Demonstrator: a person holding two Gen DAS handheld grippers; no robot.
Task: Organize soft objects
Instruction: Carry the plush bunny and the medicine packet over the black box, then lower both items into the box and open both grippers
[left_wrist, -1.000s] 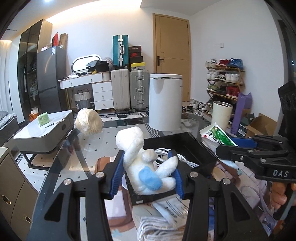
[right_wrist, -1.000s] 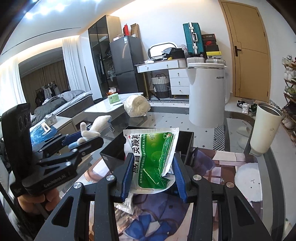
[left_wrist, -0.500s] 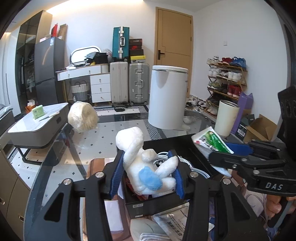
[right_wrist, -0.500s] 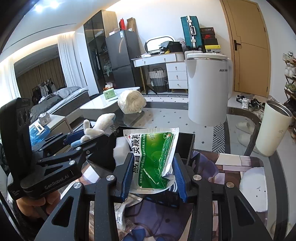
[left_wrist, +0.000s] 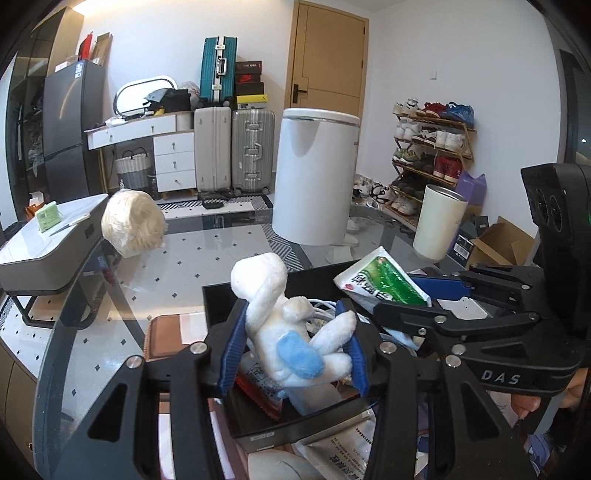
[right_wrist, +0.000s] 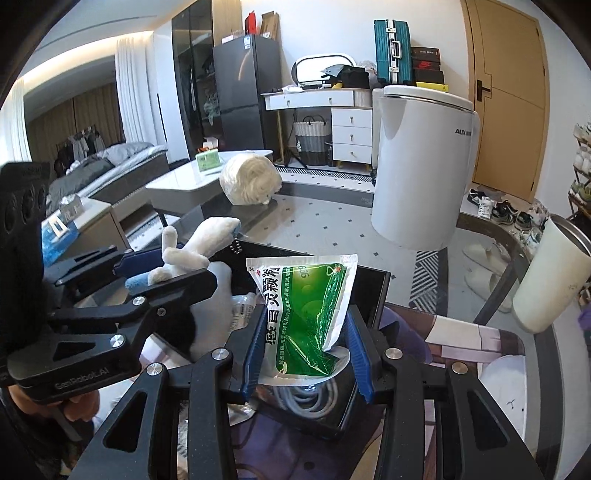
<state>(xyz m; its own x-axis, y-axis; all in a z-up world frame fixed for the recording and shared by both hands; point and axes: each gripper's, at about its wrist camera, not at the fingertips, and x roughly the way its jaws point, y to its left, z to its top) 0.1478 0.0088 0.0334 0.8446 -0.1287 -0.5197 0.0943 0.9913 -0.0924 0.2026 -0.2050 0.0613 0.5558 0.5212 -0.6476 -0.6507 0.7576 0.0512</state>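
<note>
The left hand-held gripper (left_wrist: 293, 341), black with blue ribbed pads, is clamped on a small white plush toy with a blue patch (left_wrist: 291, 332). The toy sits upright between the pads, its round head rising above the fingertips and its limbs sticking out toward the right pad. It hangs over the near left part of an open black rectangular box (left_wrist: 258, 291) that stands on the dark glass bench (left_wrist: 122, 291). White coiled cable (left_wrist: 321, 310) and printed packets lie inside the box under the toy.

To the right of it, the right hand-held gripper (right_wrist: 304, 343), of the same black and blue build, is closed on a green and white foil pouch with printed characters (right_wrist: 306, 314). The pouch stands on end between the pads, its top edge well above the fingertips and its lower part crumpled. It is held over the right part of the same box, above a grey coil of cable (right_wrist: 306, 398). In the left wrist view the pouch (left_wrist: 382, 282) pokes out of the right gripper's jaws, near the plush toy but apart from it.

Farther back on the bench, at the left, lies a cream fluffy bundle (left_wrist: 133, 223). A tall cream tumbler (left_wrist: 437, 223) stands at the right edge. Beyond the bench a white cylindrical appliance (left_wrist: 314, 175) stands on the tiled floor.
</note>
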